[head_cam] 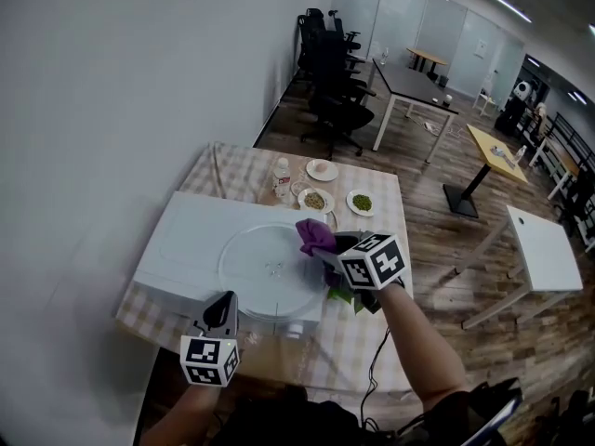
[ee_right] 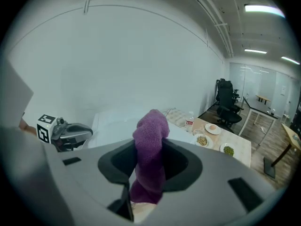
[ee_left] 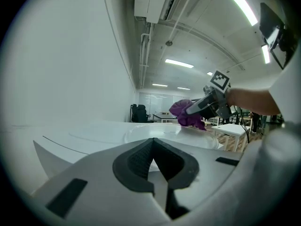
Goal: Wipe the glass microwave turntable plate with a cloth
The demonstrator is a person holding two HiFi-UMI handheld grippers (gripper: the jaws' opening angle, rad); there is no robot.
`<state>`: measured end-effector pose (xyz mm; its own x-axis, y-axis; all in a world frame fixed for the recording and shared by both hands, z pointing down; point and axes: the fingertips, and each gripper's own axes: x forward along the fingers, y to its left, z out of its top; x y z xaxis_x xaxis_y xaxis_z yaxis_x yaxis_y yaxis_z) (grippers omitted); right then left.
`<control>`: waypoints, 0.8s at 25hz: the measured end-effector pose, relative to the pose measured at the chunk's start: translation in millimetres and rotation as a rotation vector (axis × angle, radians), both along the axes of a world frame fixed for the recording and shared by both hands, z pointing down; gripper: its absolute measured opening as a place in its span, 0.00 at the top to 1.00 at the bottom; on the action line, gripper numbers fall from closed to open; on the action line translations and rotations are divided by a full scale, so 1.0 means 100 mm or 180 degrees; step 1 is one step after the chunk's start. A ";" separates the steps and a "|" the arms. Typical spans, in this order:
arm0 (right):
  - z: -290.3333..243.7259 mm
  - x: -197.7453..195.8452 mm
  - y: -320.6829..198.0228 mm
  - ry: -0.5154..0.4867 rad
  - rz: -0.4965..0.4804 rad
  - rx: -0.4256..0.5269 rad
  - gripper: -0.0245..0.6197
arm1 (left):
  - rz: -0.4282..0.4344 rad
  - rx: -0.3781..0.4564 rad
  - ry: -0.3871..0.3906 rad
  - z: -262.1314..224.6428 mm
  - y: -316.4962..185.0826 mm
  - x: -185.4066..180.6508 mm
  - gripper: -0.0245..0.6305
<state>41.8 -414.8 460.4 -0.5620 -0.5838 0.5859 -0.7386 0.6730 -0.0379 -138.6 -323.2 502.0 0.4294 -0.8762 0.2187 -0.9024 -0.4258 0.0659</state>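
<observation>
Left gripper (head_cam: 229, 299) closed, empty; right gripper (head_cam: 327, 256) clamps purple cloth (head_cam: 315, 234) at edge of glass plate (head_cam: 260, 269)

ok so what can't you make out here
Head view: right rim of the round clear glass turntable plate, behind the purple terry cloth and right tool.
Head view: food in the small white dishes, too small.
Right gripper view: where cloth meets plate, hidden by the tool's body.

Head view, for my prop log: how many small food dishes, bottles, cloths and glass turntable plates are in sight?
Small food dishes: 3
Bottle: 1
Purple cloth: 1
Glass turntable plate: 1
Total: 6
</observation>
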 end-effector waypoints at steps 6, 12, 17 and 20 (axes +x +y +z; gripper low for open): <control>0.21 -0.01 0.05 0.0236 -0.0119 -0.0100 0.75 | 0.0096 0.0029 -0.0059 -0.01 0.04 0.10 0.96; 0.29 -0.05 0.34 0.0199 -0.0284 -0.0202 0.75 | 0.0116 0.0046 -0.0053 -0.01 0.02 0.15 0.96; 0.29 -0.10 0.57 0.0131 -0.0380 -0.0229 0.75 | 0.0096 0.0047 -0.0034 -0.01 0.01 0.15 0.96; 0.29 -0.17 0.74 0.0061 -0.0503 -0.0291 0.75 | 0.0097 0.0045 -0.0016 -0.01 0.02 0.15 0.96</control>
